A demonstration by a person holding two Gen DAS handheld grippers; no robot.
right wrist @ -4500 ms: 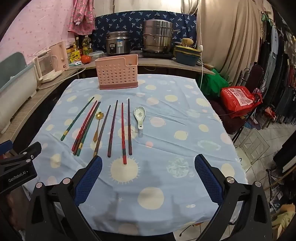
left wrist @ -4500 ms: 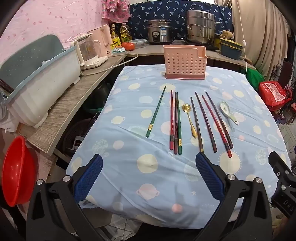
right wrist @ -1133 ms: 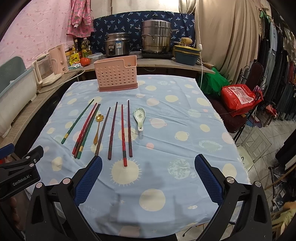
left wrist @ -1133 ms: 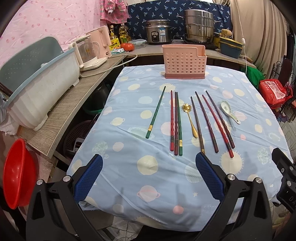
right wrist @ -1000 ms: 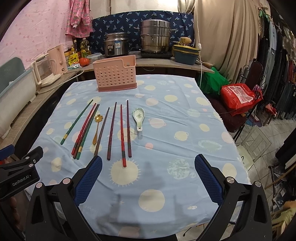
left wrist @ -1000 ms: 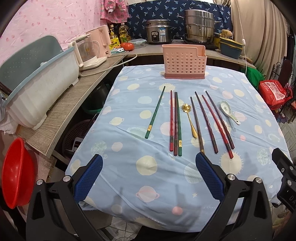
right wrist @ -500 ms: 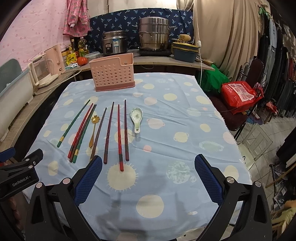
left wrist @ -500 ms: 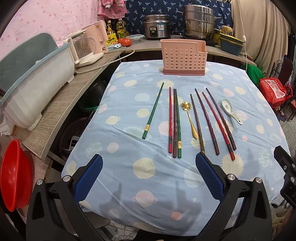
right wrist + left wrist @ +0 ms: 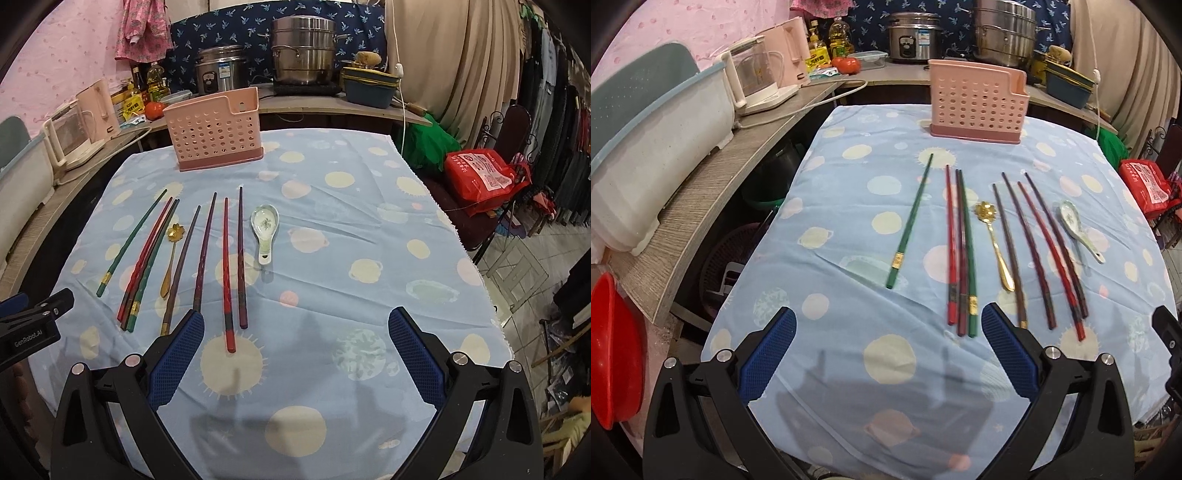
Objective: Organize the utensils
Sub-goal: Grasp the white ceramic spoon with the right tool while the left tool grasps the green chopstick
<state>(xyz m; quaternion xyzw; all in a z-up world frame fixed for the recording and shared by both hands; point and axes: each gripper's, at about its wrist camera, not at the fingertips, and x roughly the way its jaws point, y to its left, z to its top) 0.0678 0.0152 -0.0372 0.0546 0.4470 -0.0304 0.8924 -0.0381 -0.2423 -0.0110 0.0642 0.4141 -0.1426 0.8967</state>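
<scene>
The left gripper [image 9: 884, 354] hovers above the near part of the blue spotted tablecloth [image 9: 849, 206] with its jaws wide apart and nothing between them; the right gripper [image 9: 295, 356] hangs beside it, jaws equally spread and empty. All the utensils lie flat ahead of the jaws, long axes running away from them toward the pink perforated holder [image 9: 977, 107], which stands upright at the far end of the cloth, well beyond the tips. A lone green chopstick [image 9: 910, 221] lies ahead of the left gripper's gap, slightly slanted, its gold-banded end nearest the jaws; a bundle of 3 chopsticks [image 9: 960, 251], red, dark and green, lies touching side by side just ahead of the left gripper's right-hand pad [image 9: 1008, 358]. Next comes a gold spoon [image 9: 993, 243], bowl pointing to the holder, handle toward the jaws; then 4 dark and red chopsticks [image 9: 1045, 251] fanned a little apart, thick ends nearest. In the right wrist view these 4 lie ahead of its left-hand pad [image 9: 177, 363], the red one [image 9: 227, 273] reaching closest; a white ceramic spoon [image 9: 265, 229] sits further ahead within the gap's line, bowl away, handle toward the jaws.
</scene>
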